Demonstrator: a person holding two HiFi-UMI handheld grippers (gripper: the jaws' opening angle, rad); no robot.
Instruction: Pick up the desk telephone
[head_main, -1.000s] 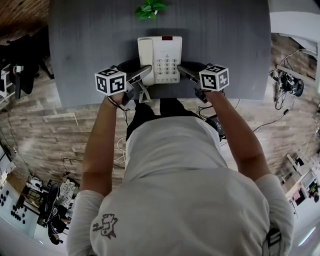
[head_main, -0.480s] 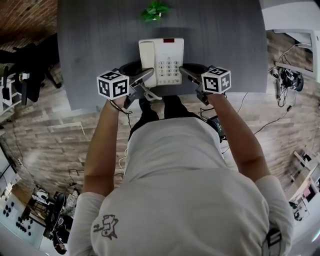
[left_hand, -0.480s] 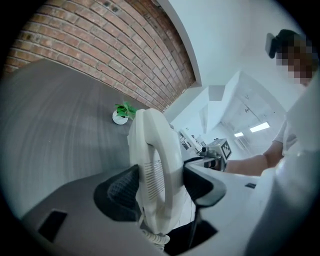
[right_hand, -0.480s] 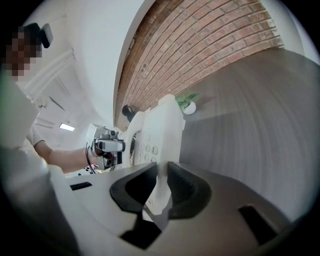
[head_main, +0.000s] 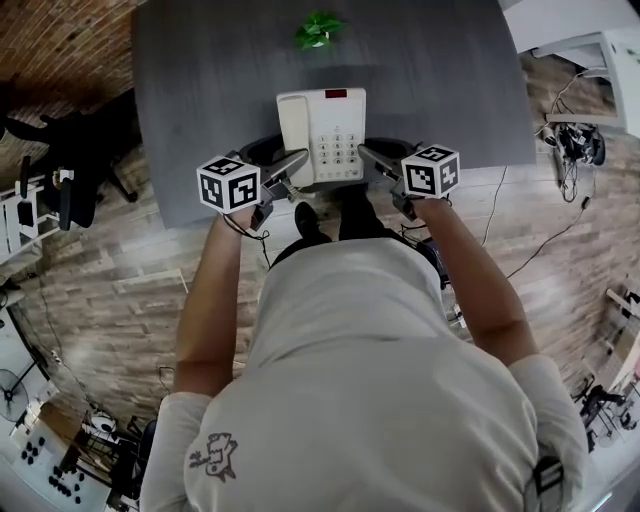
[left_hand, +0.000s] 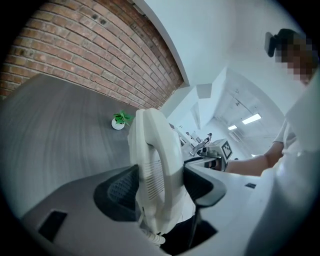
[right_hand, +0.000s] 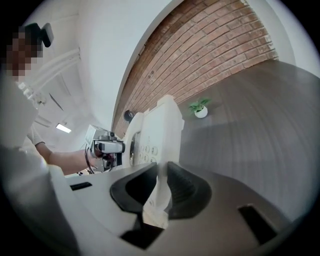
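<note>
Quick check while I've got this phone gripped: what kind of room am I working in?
Most likely an office or lab workspace. There is a desk telephone, a dark grey desk with a small potted plant on it, and a brick wall beside the desk.

Counter (head_main: 200, 90): dark grey rectangular top, faint grain, standing on wood-plank floor (head_main: 120, 280). Small potted plant (head_main: 318, 30) upright on it, near far edge, about middle.
</note>
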